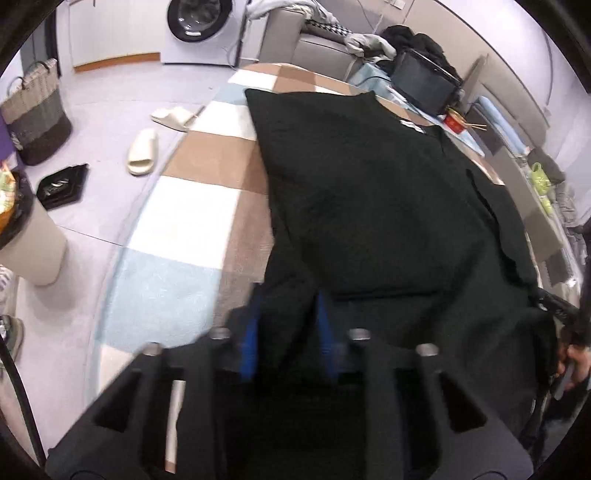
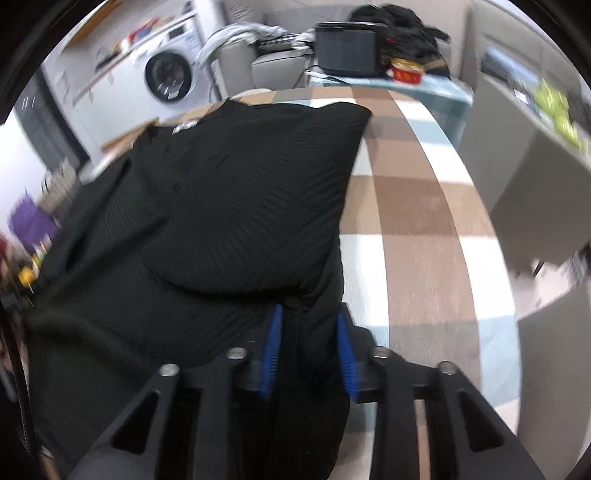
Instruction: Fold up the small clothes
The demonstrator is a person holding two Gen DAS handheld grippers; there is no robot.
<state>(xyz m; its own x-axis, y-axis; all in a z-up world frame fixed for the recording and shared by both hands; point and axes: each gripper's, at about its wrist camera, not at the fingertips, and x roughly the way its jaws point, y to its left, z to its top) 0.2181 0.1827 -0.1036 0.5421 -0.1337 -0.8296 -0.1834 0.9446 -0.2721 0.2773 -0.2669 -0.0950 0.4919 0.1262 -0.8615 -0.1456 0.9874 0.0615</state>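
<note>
A black textured garment lies on a table covered with a brown, white and pale blue checked cloth. Its far part is folded flat, and its near edge is bunched up toward me. My left gripper is shut on the garment's near left corner, with black fabric pinched between its blue pads. In the right wrist view the same garment fills the left half of the frame. My right gripper is shut on its near right corner, and a fold of cloth hangs between the blue pads.
Two cream slippers, a woven basket, a beige bin and a washing machine are on the floor to the left. A black box and a red bowl stand beyond the table. A grey cabinet stands to the right.
</note>
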